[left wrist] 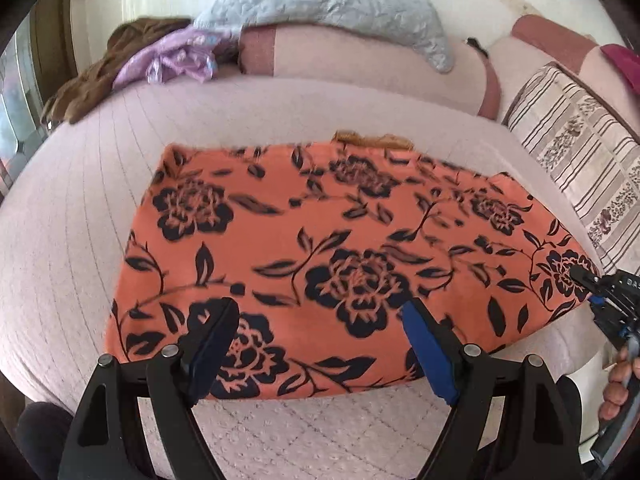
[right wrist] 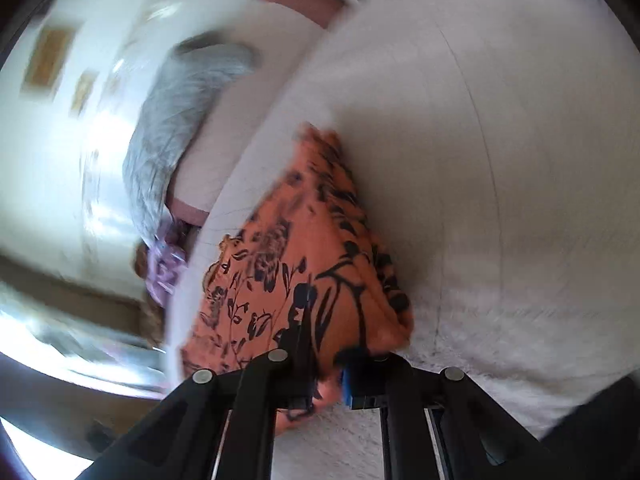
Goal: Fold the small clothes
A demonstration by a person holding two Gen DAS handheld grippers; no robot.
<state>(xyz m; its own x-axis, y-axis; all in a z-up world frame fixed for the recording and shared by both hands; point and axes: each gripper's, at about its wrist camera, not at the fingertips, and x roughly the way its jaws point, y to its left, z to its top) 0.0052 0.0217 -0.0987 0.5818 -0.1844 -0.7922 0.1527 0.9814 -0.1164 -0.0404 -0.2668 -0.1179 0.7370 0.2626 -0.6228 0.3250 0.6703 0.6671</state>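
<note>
An orange garment with a dark floral print (left wrist: 320,240) lies spread flat on the pale quilted bed cover (left wrist: 72,240). My left gripper (left wrist: 320,320) is open just above the garment's near edge, its blue pads wide apart. My right gripper (left wrist: 580,276) shows at the right edge of the left wrist view, on the garment's right corner. In the blurred right wrist view the right gripper (right wrist: 326,344) is shut on a lifted fold of the garment (right wrist: 288,248).
A grey quilted pillow (left wrist: 332,4) lies at the back. A lilac cloth (left wrist: 172,60) and a brown cloth (left wrist: 100,76) lie at the back left. A striped patterned cushion (left wrist: 580,160) lies to the right. The bed cover (right wrist: 500,200) fills the right of the right wrist view.
</note>
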